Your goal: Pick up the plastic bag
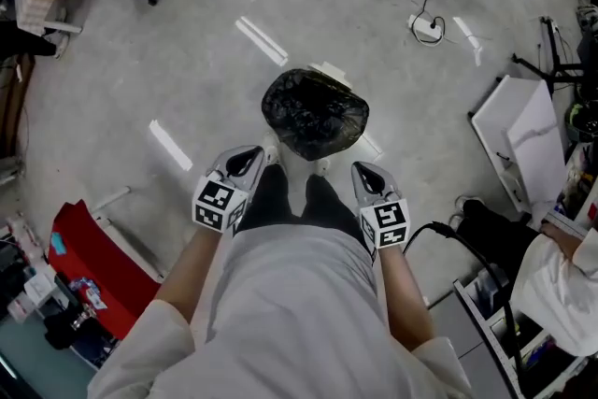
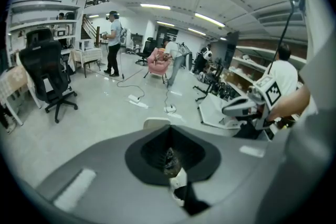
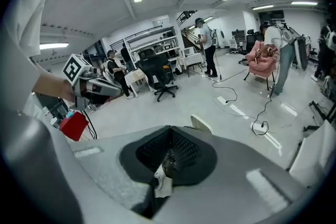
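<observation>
The black plastic bag point(image 1: 314, 112) sits on the floor point(image 1: 168, 61) just ahead of me. It looks soft, light and slippery. My left gripper point(image 1: 254, 154) and right gripper point(image 1: 361, 171) are pressed together, empty. I'd pinch the crinkled rim.

Head view looked steeply down past the person's torso point(image 1: 299, 313) to the floor point(image 1: 140, 61), left claw point(image 1: 264, 149) view and right claw point(image 1: 359, 167) view sat close behind their jaws, faced across that floor, each caught the other claw
</observation>
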Action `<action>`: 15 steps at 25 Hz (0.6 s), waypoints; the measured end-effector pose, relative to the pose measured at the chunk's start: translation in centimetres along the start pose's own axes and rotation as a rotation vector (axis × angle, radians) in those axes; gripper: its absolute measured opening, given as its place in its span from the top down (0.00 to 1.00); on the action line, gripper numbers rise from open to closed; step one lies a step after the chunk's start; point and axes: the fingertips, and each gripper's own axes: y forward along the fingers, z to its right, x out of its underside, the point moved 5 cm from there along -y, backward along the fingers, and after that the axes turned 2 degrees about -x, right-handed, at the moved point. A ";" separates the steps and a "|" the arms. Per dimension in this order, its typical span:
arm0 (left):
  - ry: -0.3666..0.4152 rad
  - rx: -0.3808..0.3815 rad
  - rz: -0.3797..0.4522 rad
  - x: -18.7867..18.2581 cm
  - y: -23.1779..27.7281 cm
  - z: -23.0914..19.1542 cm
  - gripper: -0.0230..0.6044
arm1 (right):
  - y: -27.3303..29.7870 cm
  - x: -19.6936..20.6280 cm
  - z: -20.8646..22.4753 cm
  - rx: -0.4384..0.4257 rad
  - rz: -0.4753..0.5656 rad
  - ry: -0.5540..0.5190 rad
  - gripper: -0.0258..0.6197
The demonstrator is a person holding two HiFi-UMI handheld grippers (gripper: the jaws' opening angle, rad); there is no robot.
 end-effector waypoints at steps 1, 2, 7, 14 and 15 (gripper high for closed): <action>-0.004 0.004 -0.010 0.4 0.8 -0.8 0.96 | 0.7 0.2 0.2 0.009 -0.012 -0.001 0.96; -0.009 0.006 -0.023 0.9 1.7 -1.7 0.96 | 1.5 0.6 0.3 0.019 -0.024 0.000 0.96; -0.020 0.005 -0.111 4.3 7.0 -6.5 0.96 | 5.8 3.3 2.2 0.069 -0.092 0.028 0.96; -0.008 0.046 -0.258 10.1 14.8 -10.7 0.96 | 11.5 9.0 5.5 0.118 -0.189 0.091 0.96; -0.017 0.050 -0.276 11.1 15.9 -11.2 0.96 | 12.4 9.9 6.0 0.124 -0.204 0.100 0.96</action>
